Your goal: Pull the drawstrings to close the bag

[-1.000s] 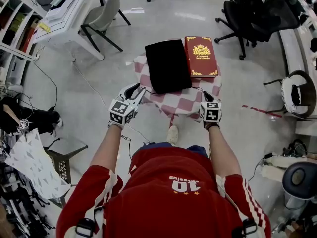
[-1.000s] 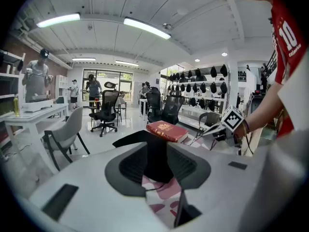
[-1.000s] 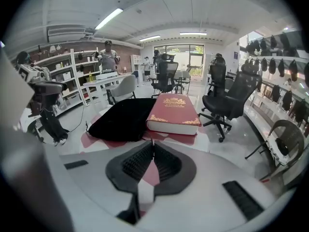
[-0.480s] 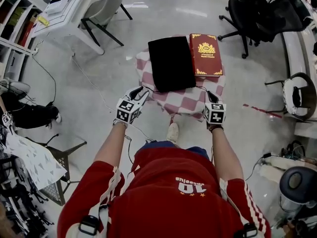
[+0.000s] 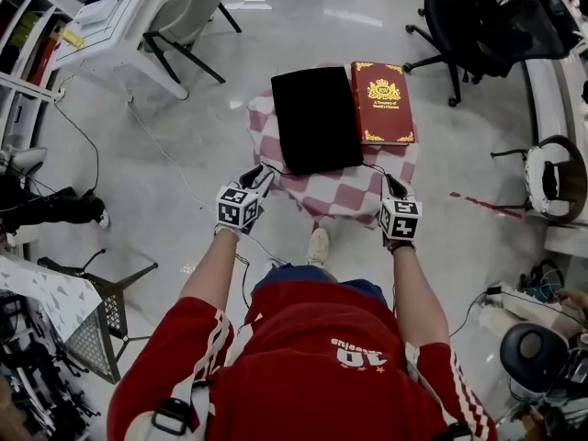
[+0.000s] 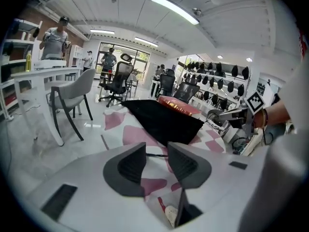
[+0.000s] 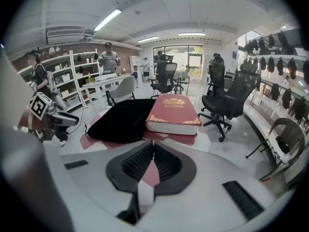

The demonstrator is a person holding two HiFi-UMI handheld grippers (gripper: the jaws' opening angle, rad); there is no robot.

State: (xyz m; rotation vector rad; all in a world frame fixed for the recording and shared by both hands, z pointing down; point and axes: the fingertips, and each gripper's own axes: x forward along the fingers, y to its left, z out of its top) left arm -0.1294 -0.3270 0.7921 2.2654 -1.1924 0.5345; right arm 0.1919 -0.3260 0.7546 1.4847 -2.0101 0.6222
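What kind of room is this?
Probably an office or lab workroom: black swivel office chairs on wheels, a long white desk, and white wall shelves holding supplies.

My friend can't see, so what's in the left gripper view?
The left gripper's fingers have just been opening and stand apart; a thin drawstring shows across their gap, ungripped. Beyond lie a black bag and red book on checked cloth.

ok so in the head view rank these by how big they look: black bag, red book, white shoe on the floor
1. black bag
2. red book
3. white shoe, clearly smallest, though it sits lower, farther from the camera
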